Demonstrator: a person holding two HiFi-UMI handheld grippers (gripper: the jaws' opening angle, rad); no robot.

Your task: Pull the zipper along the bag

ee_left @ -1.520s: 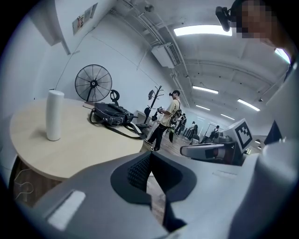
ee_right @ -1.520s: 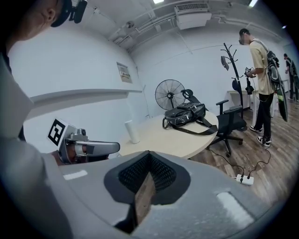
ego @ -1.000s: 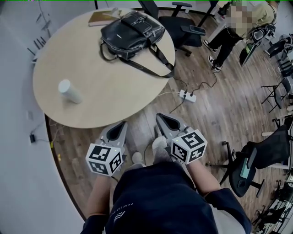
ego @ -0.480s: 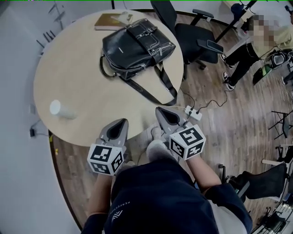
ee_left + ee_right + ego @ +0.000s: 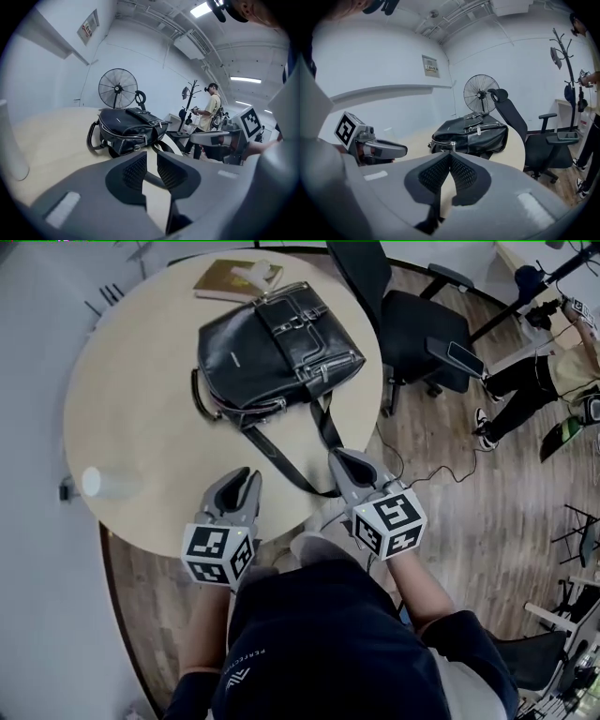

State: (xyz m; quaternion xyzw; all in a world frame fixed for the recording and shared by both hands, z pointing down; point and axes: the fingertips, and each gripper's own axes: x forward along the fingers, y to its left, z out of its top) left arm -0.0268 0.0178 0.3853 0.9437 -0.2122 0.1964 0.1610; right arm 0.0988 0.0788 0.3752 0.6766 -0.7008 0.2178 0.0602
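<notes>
Over the near rim of the table (image 5: 141,418): left gripper (image 5: 243,481) and right gripper (image 5: 347,461), both nearer the bag (image 5: 277,348) than a second ago, when held short of the table above the floor. Left: jaws just opening, now spread with a clear gap, nothing between them. Right: pressed together, empty. Bag: black, lying flat toward the far side of the table, apart from both grippers; strap (image 5: 281,460) trailing back toward the near edge, ending just beside the right gripper. Zipper pull too small to pick out. Reads as approach only, no contact yet; opening left probably means readying a hold on the bag. Zipper looks untouched, whole pull still to do
</notes>
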